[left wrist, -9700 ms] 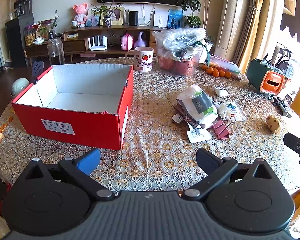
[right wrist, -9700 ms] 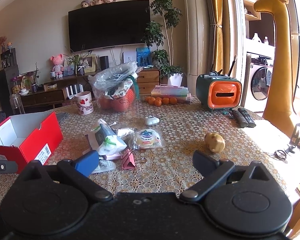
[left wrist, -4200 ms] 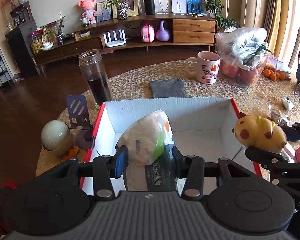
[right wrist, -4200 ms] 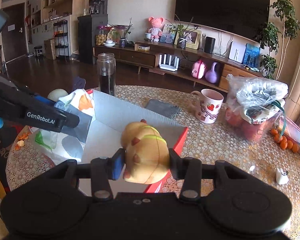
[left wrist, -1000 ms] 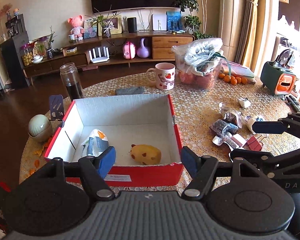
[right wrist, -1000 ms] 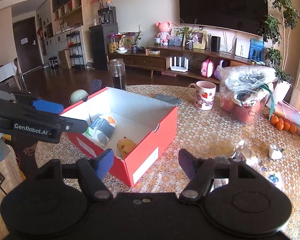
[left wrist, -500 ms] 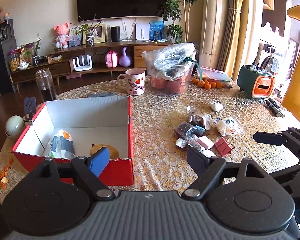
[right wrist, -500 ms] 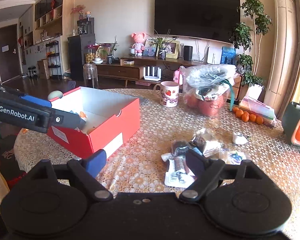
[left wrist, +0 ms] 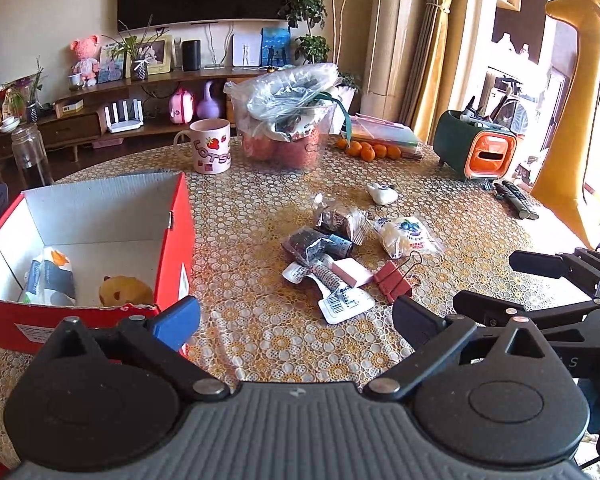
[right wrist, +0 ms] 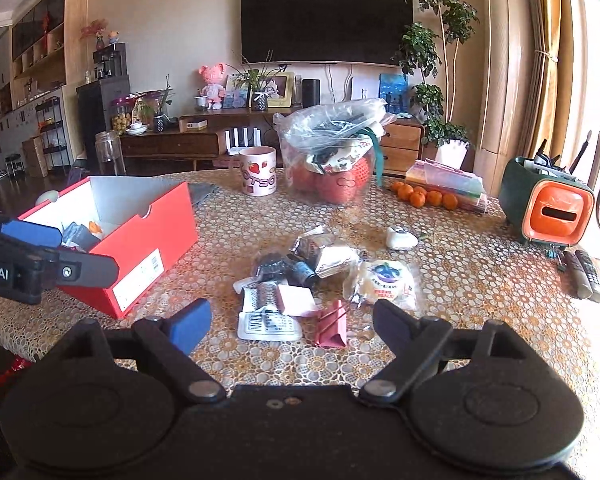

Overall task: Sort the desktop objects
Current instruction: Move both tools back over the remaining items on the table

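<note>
The red box [left wrist: 184, 240] stands at the left of the table with a yellow toy [left wrist: 126, 290] and a white pouch [left wrist: 50, 276] inside. A pile lies mid-table: dark snack packets [left wrist: 316, 242], a pink block [left wrist: 352, 272], a red binder clip [left wrist: 394, 280], a barcode packet [left wrist: 342, 302] and a blueberry bun packet [left wrist: 406, 234]. My left gripper [left wrist: 294, 320] hovers just short of the pile, its jaws opening with nothing between them. My right gripper [right wrist: 292, 324] is open and empty, facing the binder clip [right wrist: 332, 326] and barcode packet [right wrist: 270, 322].
A pink mug [left wrist: 212, 146], a plastic bag of fruit [left wrist: 288, 120] and oranges [left wrist: 368, 150] line the far side. A green and orange holder [left wrist: 476, 152] and remotes [left wrist: 516, 200] sit at the right. A small white item [left wrist: 382, 193] lies beyond the pile.
Both grippers have swung right, away from the box and toward the pile, and dropped lower. The left jaws have spread wider; the right jaws widened a little.
</note>
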A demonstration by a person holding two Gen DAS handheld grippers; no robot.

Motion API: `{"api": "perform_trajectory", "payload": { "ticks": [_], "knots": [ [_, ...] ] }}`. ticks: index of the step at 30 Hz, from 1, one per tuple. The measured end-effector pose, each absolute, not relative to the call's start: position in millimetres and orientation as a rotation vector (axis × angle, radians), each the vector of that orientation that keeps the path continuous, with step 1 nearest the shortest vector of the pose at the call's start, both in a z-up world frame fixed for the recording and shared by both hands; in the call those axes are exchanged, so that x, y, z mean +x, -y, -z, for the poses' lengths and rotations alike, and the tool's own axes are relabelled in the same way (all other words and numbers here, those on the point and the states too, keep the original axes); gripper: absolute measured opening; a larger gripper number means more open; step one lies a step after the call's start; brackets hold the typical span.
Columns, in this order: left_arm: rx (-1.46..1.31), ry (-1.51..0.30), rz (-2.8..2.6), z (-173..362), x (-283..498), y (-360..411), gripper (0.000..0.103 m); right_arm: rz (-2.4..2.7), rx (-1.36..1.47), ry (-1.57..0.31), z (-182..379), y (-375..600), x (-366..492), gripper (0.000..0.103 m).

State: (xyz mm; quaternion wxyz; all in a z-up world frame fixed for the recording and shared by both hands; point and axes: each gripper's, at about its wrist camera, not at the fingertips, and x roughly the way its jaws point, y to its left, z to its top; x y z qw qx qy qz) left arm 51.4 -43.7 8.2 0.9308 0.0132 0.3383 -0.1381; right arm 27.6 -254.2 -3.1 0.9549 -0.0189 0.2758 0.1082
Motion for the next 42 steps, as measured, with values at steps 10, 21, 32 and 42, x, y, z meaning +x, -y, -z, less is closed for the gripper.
{"api": "perform_trajectory", "payload": {
  "ticks": [10,21,32,42],
  "knots": [
    [0.035,-0.733,0.266,19.3,80.7,67.1,0.103,-0.183,-0.050,-0.595,25.1,278.9,47.2,0.087],
    [0.068,-0.788,0.243,59.5,120.5,86.1,0.103,-0.208,-0.112,-0.643,58.9,281.9,82.2,0.084],
    [0.092,-0.846,0.225,97.1,160.1,98.7,0.103,-0.240,-0.137,-0.682,89.3,279.3,114.6,0.079],
    [0.080,-0.871,0.232,114.5,179.8,108.9,0.103,-0.276,-0.167,-0.713,108.0,274.4,135.9,0.074]
  ]
}}
